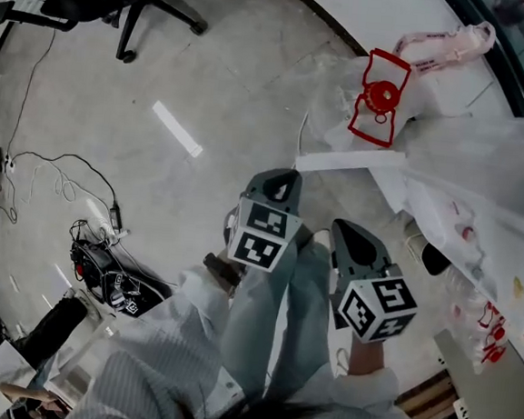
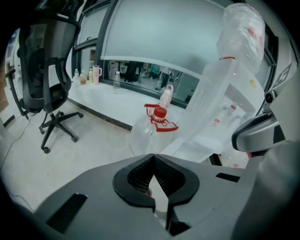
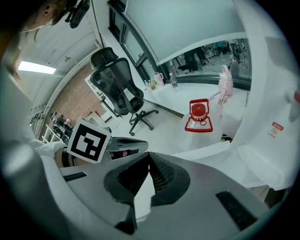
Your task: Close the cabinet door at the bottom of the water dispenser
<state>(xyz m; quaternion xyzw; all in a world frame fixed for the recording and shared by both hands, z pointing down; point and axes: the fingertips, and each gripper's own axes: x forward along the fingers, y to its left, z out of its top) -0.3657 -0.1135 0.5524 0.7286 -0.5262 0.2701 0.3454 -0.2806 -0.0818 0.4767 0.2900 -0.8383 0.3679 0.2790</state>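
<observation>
You hold both grippers low in front of the water dispenser (image 1: 484, 169), each with its jaws pressed together on nothing. The left gripper (image 2: 153, 160) is farther from the dispenser and the right gripper (image 3: 149, 157) is closer to it. Just beyond their tips, what reads as the open cabinet door (image 1: 344, 159) juts from the dispenser's base. Its long top edge runs away from the dispenser toward your left side. The left gripper looks nearer the door's free end, so the push shut likely falls to it. Past the door, beside the dispenser, stands a clear water jug (image 1: 379, 94) with a red cap, and an office chair (image 1: 125, 0) sits well beyond.
</observation>
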